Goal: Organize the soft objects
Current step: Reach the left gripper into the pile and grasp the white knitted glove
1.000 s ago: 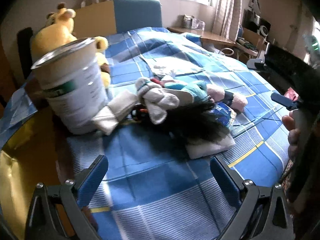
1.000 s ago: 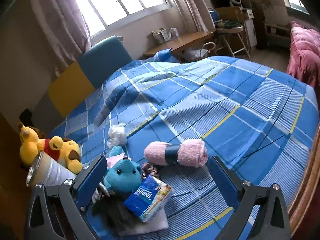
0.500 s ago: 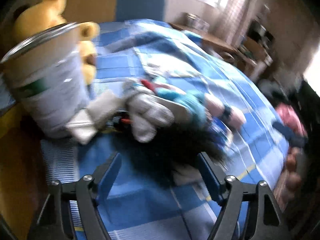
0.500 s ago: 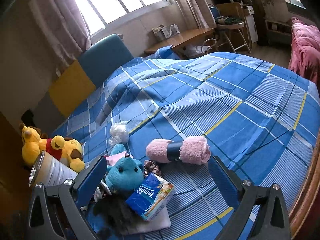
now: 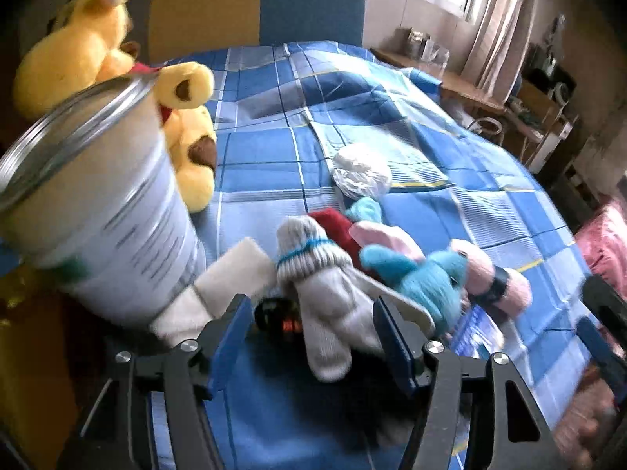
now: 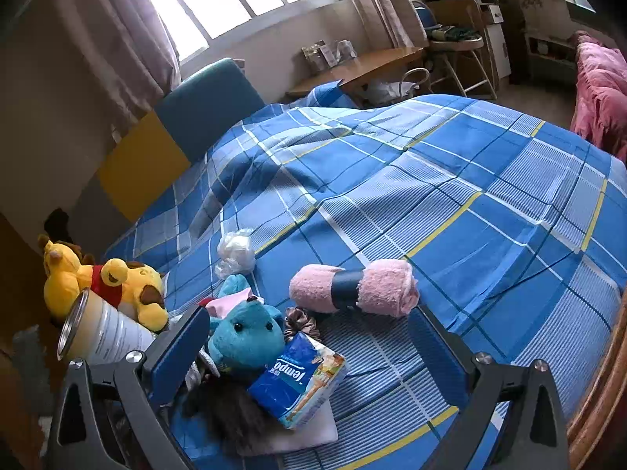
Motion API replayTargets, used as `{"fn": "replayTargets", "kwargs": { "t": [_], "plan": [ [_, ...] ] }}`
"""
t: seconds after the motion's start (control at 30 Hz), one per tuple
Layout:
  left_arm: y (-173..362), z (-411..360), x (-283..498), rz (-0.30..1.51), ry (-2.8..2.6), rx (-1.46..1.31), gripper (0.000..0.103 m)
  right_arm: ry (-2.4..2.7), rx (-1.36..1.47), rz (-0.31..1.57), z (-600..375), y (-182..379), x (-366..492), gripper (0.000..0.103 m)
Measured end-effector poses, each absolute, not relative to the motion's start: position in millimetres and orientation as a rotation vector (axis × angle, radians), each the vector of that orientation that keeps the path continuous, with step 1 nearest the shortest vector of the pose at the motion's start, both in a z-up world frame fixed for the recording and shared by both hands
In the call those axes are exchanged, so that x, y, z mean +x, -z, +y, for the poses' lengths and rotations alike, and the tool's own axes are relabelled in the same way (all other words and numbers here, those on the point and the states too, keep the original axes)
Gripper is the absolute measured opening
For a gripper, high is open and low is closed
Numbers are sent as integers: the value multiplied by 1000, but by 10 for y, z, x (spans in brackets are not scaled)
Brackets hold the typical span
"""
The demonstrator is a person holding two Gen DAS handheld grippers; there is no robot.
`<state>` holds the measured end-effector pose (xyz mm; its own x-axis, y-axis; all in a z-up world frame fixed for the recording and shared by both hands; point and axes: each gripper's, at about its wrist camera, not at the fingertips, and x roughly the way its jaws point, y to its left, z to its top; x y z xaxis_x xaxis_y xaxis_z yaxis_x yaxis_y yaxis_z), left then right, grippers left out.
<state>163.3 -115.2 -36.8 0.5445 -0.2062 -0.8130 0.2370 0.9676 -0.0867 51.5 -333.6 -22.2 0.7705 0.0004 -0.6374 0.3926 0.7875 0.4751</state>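
Note:
A pile of soft things lies on the blue checked bedspread [image 5: 274,149]. My left gripper [image 5: 309,313] points down at it with its jaws closing. A grey knit glove [image 5: 325,305] lies between the blue pads, which do not visibly press on it. Beside the glove are a teal plush [image 5: 423,278], a red item [image 5: 333,223] and a pink rolled towel [image 5: 497,286]. My right gripper [image 6: 309,321] hovers open above the teal plush [image 6: 247,333], a blue tissue pack [image 6: 301,384] and the pink towel [image 6: 352,286]. It holds nothing.
A metal tin can [image 5: 98,203] stands at the left, close to the left finger, with a yellow bear plush [image 5: 184,125] behind it. A white plastic wad [image 5: 360,172] lies further up the bed. Dark hair-like fluff [image 6: 231,407] sits under the pile. The bed's right half [image 6: 490,196] is bare.
The left gripper has moved forward into the pile and its jaws have narrowed around the grey glove. The right gripper has stayed where it was.

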Motion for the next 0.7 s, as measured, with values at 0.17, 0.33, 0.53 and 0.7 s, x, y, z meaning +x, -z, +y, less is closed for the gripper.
{"fn": "replayTargets", "kwargs": {
  "t": [0.17,0.33,0.53,0.7],
  "plan": [
    [432,-1239,1767,940,228,92,65,225,641,665,-3338,230,518,103],
    [510,-1345,1847,926,219,142,72,219,639,668,-3325,235,525,103],
    [699,-1494,1914,961,294,199,39,220,632,671,-3318,228,526,103],
    [532,-1414,1620,870,335,200,32,224,618,667,-3308,213,516,103]
  ]
}}
